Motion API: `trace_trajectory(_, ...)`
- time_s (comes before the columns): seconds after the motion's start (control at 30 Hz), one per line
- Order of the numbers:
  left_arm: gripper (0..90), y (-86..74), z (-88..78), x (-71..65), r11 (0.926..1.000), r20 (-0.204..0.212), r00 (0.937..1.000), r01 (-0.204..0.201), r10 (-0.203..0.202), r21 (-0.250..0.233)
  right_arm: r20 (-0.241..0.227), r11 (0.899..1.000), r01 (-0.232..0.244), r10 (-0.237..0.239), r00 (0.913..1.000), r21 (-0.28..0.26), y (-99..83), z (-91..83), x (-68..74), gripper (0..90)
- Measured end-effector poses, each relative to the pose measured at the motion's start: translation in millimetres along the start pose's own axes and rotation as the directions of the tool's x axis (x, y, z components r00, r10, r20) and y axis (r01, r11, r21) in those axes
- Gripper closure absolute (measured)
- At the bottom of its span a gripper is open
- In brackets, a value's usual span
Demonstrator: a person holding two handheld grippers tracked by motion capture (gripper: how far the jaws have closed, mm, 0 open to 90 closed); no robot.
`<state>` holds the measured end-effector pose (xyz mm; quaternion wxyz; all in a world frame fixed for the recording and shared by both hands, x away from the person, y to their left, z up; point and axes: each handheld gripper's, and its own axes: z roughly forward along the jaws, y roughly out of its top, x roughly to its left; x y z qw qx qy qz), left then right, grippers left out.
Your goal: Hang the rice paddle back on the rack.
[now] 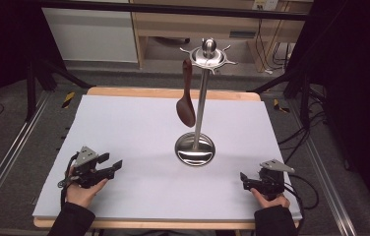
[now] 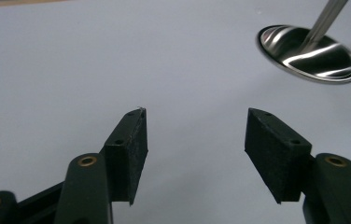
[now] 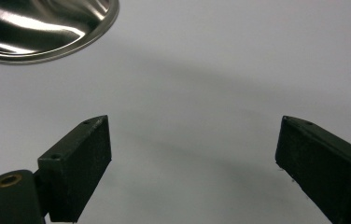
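The white surface (image 1: 124, 132) carries a steel utensil stand (image 1: 196, 147) at its centre, a brown spoon (image 1: 186, 105) hanging from its top hook at ten o'clock. The left claw (image 1: 113, 166) at eight o'clock and the right claw (image 1: 243, 178) at four o'clock rest wide open, empty, seemingly parked clear of the stand.

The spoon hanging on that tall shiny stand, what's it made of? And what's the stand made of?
The spoon looks like dark reddish-brown wood with a smooth, slightly glossy finish, though coloured plastic can't be ruled out. The stand looks like polished metal, probably stainless steel: its round base mirrors bright streaks of light, and its pole and top ring shine silver.
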<state>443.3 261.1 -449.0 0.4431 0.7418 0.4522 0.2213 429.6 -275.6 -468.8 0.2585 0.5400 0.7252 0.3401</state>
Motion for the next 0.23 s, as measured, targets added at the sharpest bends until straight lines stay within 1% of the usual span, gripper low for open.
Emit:
trace_trajectory(0.03, 38.2, -2.6, -0.6, 2.6, 0.9999, -0.01, 1.0, 0.002, -0.001, 0.012, 0.002, 1.0, 0.002, -0.002, 1.0, 0.001, -0.2, 0.1, 0.1, 10.9)
trace_trajectory(0.1, 37.0, -7.4, -3.1, 8.2, 0.9998, -0.025, 0.9996, 0.011, -0.01, 0.018, 0.004, 1.0, 0.005, -0.005, 1.0, 0.004, -0.6, 0.2, 0.0, 10.9)
trace_trajectory(0.17, 36.2, -11.8, -5.6, 14.2, 0.9992, -0.034, 0.9989, 0.032, -0.031, 0.024, 0.004, 1.0, 0.006, -0.006, 1.0, 0.006, -0.8, 0.2, 0.1, 10.9)
trace_trajectory(0.23, 35.4, -15.7, -8.0, 19.8, 0.9985, -0.059, 0.9974, 0.043, -0.041, 0.032, 0.009, 1.0, 0.01, -0.01, 0.9999, 0.006, -0.9, 0.6, 0.0, 10.9)
